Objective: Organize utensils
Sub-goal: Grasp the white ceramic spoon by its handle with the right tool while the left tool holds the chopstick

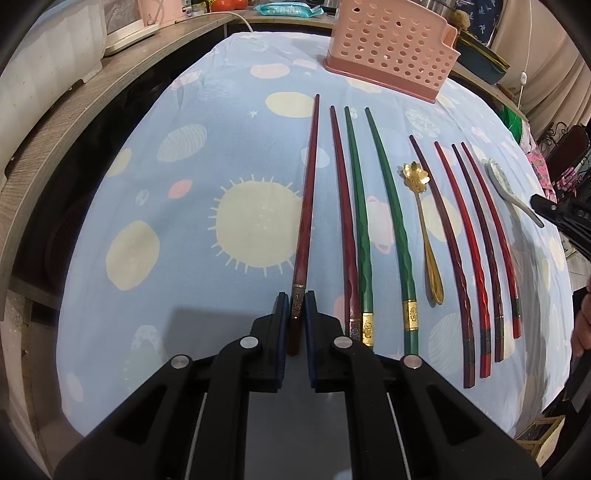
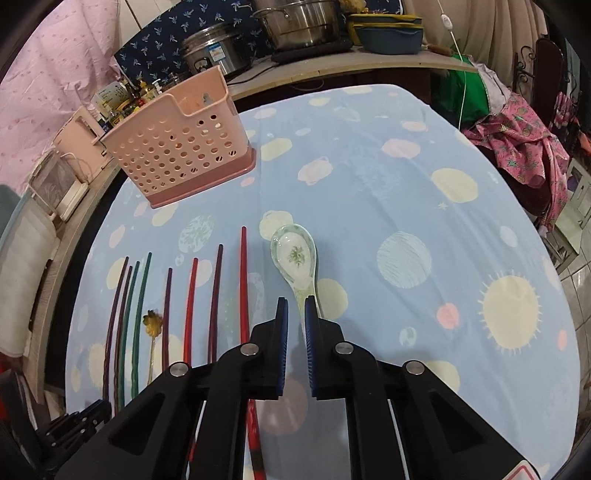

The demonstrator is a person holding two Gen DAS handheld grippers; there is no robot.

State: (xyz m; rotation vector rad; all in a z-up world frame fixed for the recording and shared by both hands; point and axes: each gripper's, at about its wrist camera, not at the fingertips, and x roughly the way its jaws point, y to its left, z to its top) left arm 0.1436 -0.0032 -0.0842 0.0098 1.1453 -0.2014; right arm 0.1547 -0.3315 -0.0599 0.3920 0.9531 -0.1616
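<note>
Several chopsticks lie side by side on the blue cloth. My left gripper (image 1: 297,300) is shut on the thick end of the leftmost dark red chopstick (image 1: 307,199), which still lies along the cloth. Next to it lie another dark red one (image 1: 341,206), two green ones (image 1: 388,214), a gold flower spoon (image 1: 424,229) and more red chopsticks (image 1: 476,240). My right gripper (image 2: 296,306) is slightly open around the handle of the white ceramic spoon (image 2: 295,258), which rests on the cloth. A pink perforated utensil basket (image 1: 395,44) (image 2: 177,147) stands at the far side.
The table with the blue planet-print cloth (image 2: 424,206) is bordered by a wooden shelf (image 1: 74,110) on the left. Pots (image 2: 303,22) and a rice cooker (image 2: 214,48) stand on a counter behind. Pink cloth (image 2: 517,140) hangs at the right.
</note>
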